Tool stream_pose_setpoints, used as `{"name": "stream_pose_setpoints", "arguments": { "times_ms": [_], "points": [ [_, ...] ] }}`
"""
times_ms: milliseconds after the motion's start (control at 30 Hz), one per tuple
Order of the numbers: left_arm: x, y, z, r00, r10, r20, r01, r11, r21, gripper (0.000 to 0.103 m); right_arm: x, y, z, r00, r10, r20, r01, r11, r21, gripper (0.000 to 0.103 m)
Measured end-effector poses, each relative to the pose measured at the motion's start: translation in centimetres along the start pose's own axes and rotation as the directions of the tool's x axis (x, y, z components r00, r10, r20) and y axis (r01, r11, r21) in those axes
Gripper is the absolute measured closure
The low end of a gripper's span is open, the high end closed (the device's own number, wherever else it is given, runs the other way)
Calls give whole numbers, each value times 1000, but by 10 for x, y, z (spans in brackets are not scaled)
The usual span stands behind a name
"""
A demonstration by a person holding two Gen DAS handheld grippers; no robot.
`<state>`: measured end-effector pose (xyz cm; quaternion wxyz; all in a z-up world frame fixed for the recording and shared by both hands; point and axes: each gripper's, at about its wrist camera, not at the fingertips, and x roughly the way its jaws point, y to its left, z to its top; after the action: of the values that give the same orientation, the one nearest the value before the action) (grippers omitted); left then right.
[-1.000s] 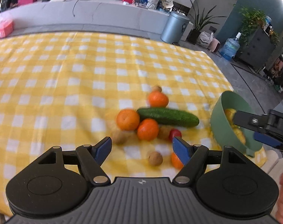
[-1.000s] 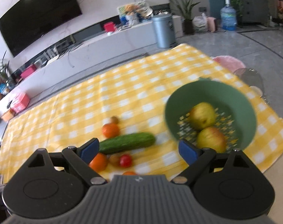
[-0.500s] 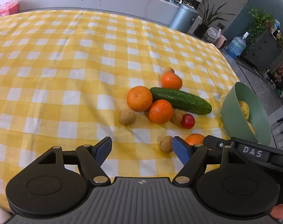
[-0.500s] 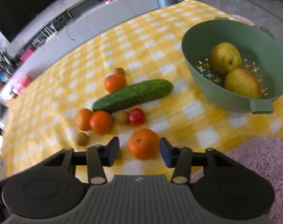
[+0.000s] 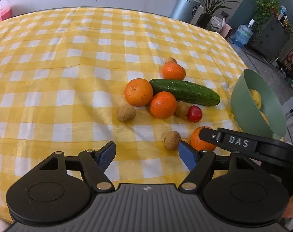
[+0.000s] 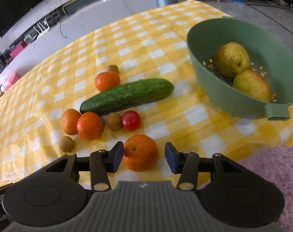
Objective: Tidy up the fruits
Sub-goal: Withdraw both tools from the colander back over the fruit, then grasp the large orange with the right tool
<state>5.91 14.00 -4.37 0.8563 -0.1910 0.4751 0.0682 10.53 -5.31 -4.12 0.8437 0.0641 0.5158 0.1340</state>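
Right claw [image 6: 144, 154] spread around an orange [image 6: 140, 152]; left claw [image 5: 146, 154] wide; green bowl [image 6: 208, 89] holds two pears [image 6: 232, 61].

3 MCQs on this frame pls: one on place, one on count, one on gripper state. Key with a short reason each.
1. Where is the cherry tomato?
A. in the green bowl
B. on the cloth, near side of the cucumber
C. in the left gripper

2. Fruits in the bowl?
A. none
B. two
C. four

3. Right gripper?
A. open around the nearest orange
B. shut, empty
C. shut on the cucumber

Key: B, the tomato lies on the checks; B, two yellowish fruits show; A, a gap remains beside one finger.
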Motion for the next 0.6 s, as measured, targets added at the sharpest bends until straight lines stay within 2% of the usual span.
{"name": "stream_pose_setpoints", "arguments": {
  "times_ms": [267, 300, 367, 500, 567, 600],
  "points": [
    [1, 4, 1, 1000, 11, -6, -11, 1000, -7, 16, 17, -7, 2, 991, 108, -81, -103, 993, 59, 57],
    [1, 5, 1, 1000, 12, -5, -12, 1000, -8, 16, 18, -8, 2, 989, 121, -85, -116, 991, 67, 62],
    [0, 5, 2, 1000, 7, 0, -7, 1000, -12, 16, 16, -8, 0, 989, 130, -78, -124, 990, 70, 63],
    [-1, 8, 2, 1000, 9, 3, -9, 1000, -28, 16, 7, -8, -2, 997, 71, -34, -69, 996, 56, 63],
    [0, 8, 2, 1000, 14, 4, -14, 1000, -27, 16, -4, 0, -4, 1000, -21, 18, 21, 1000, -21, 63],
    [0, 8, 2, 1000, 15, 4, -15, 999, -29, 16, -7, 9, -6, 994, -97, 54, 102, 990, -97, 63]
  ]
}}
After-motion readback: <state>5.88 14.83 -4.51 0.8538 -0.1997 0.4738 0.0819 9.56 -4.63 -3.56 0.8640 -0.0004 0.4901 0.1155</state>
